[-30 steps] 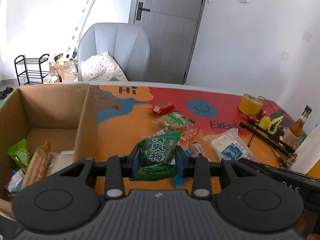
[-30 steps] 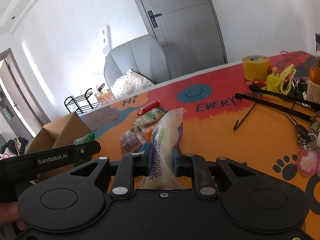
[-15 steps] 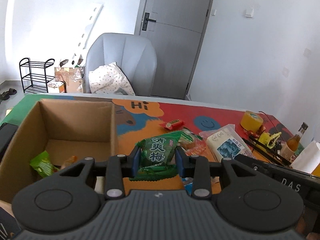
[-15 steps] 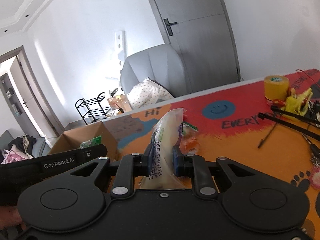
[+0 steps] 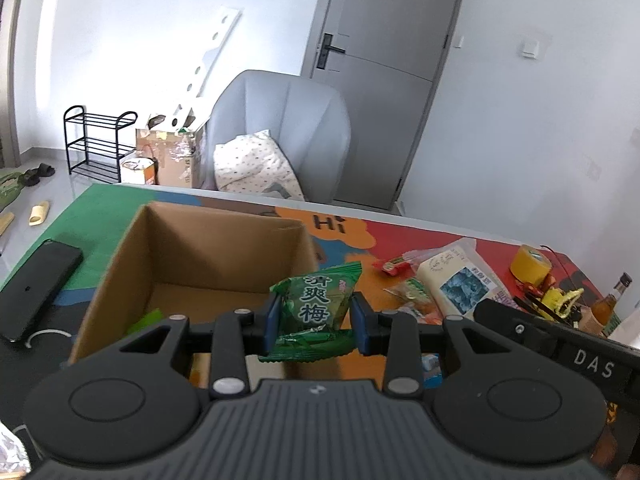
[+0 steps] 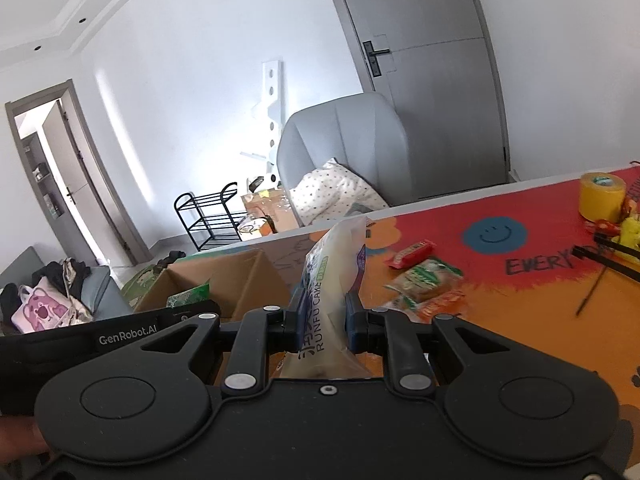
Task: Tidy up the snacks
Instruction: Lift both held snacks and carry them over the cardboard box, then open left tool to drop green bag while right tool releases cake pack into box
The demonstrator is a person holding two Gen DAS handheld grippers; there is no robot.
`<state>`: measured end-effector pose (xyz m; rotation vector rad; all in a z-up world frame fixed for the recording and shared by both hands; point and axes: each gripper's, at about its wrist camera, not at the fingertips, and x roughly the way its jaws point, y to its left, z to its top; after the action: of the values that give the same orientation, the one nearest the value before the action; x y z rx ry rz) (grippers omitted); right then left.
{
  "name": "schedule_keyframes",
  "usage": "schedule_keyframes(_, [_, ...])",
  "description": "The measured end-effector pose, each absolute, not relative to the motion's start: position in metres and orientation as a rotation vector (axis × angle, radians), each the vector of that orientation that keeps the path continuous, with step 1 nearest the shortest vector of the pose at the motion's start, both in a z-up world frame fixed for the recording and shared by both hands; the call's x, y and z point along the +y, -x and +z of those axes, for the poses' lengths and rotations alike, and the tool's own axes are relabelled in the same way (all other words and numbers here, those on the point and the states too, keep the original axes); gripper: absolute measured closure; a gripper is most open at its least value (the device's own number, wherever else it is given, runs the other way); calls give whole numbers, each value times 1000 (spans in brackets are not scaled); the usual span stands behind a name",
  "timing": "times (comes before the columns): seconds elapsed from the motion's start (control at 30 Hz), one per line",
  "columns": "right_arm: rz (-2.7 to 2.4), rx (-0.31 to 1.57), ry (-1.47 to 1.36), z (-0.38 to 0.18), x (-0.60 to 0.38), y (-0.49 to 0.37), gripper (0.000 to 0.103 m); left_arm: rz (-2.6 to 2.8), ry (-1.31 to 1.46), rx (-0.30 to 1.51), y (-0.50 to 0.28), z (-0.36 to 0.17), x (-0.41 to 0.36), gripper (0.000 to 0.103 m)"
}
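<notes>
left tool [image 5: 315, 327]: clamped on green plum candy pack [image 5: 316, 308] printed "清爽梅", held above cardboard box [image 5: 120, 276] near its right wall | right tool [image 6: 322, 322]: clamped on clear cake bag [image 6: 334, 280] lettered "RUNFU CAKE", held over table [image 6: 520, 320] just right of box | "GenRobot.AI" read on the other tool's body | table mat lettered "Hi", "EVERY"

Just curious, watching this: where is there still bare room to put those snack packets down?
Inside the cardboard box, the floor by its far wall looks bare. The orange mat near the black rod is open too. Snacks crowd around the red packet.
</notes>
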<state>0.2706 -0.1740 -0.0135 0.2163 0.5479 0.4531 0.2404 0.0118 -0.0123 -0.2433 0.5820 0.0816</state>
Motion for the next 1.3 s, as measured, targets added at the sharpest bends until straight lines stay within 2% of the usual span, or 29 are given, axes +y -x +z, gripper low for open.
schedule_keyframes(0.53, [527,535,-183,-6,-122,-272,85,162,308,598,-241,-23,65,67])
schedule_keyframes(0.6, [533,540,-182,-6,-116,-273,85,181,315,598,-241,-24,70,62])
schedule_keyframes(0.67, [541,547,-182,-7,-110,-276,85,189,332,600,-240,-25,77,51])
schedule_keyframes(0.77, [550,555,-182,-8,-100,-278,85,200,338,590,-237,-25,83,41])
schedule_keyframes(0.97, [596,573,-198,-10,-80,-283,83,193,351,579,-227,-22,89,32])
schedule_keyframes(1.0, [610,569,-198,-9,-78,-282,77,187,353,578,-225,-22,89,31])
schedule_keyframes(1.13, [591,568,-216,-7,-80,-279,74,176,347,576,-223,-20,86,26])
schedule_keyframes(1.2, [566,580,-227,-7,-86,-279,72,170,346,576,-222,-18,83,20])
schedule_keyframes(1.27, [545,588,-236,-8,-94,-278,68,172,332,565,-219,-17,79,17])
schedule_keyframes(1.3, [535,591,-241,-9,-98,-277,62,167,328,564,-219,-17,77,16])
